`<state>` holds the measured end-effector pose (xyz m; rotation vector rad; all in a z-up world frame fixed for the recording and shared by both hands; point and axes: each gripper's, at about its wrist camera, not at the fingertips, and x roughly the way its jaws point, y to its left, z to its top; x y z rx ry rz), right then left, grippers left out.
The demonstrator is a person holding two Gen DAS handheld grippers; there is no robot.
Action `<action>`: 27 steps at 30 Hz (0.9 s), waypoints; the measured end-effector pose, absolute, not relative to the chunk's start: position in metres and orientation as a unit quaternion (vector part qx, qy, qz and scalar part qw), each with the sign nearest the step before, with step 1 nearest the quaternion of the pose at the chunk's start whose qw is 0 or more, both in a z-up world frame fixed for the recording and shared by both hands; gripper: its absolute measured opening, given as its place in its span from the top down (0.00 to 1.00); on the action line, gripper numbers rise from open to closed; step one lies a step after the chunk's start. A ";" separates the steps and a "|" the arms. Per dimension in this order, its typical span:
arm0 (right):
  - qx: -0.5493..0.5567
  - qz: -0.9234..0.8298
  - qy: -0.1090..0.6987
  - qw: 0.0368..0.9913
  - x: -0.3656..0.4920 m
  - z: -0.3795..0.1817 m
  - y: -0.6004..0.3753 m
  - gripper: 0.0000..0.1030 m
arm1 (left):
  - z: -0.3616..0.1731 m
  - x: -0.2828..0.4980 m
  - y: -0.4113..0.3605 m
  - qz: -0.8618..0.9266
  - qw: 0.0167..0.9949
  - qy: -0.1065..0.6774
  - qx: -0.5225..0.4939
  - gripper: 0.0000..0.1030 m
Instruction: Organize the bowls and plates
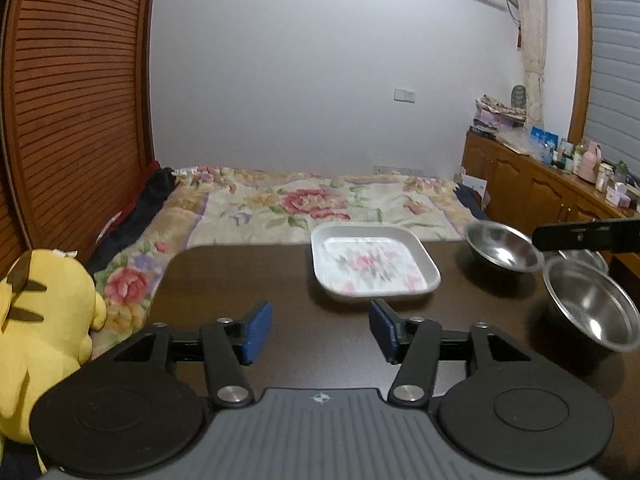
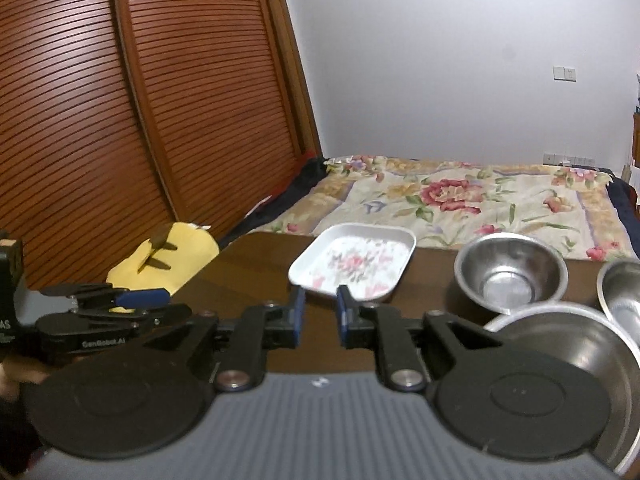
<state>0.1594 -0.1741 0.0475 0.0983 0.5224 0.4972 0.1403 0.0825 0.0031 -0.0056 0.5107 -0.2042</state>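
A square white plate (image 1: pixel 376 264) with a floral print lies on the dark brown table (image 1: pixel 248 280), just beyond my left gripper (image 1: pixel 320 330), which stands open and empty. Right of the plate are three steel bowls: a far one (image 1: pixel 502 248), a near tilted one (image 1: pixel 592 308), and one (image 1: pixel 584 258) mostly hidden behind it. In the right wrist view my right gripper (image 2: pixel 320 316) is open by a narrow gap with nothing in it, just short of the plate (image 2: pixel 352 264). The bowls (image 2: pixel 512 272) (image 2: pixel 568 356) (image 2: pixel 624 292) sit to its right.
A yellow plush toy (image 1: pixel 44 328) leans at the table's left edge. A bed with a flowered quilt (image 1: pixel 320 200) lies beyond the far edge. A slatted wooden wardrobe (image 2: pixel 120 120) stands to the left, a cluttered wooden cabinet (image 1: pixel 540 184) to the right.
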 end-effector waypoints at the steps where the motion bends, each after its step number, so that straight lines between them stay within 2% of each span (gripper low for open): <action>1: 0.051 0.241 0.259 0.934 0.168 0.049 -0.174 0.73 | 0.005 0.147 0.083 -0.102 0.963 0.251 -0.005 0.40; 6: 0.072 0.231 0.276 0.930 0.197 0.050 -0.177 0.66 | 0.015 0.173 0.087 -0.101 0.964 0.245 -0.007 0.39; 13: 0.067 0.214 0.294 0.929 0.231 0.051 -0.175 0.65 | 0.020 0.209 0.091 -0.102 0.963 0.247 -0.016 0.37; 27: 0.061 0.195 0.377 0.903 0.295 0.012 -0.160 0.65 | -0.014 0.264 0.081 -0.114 0.950 0.291 -0.013 0.40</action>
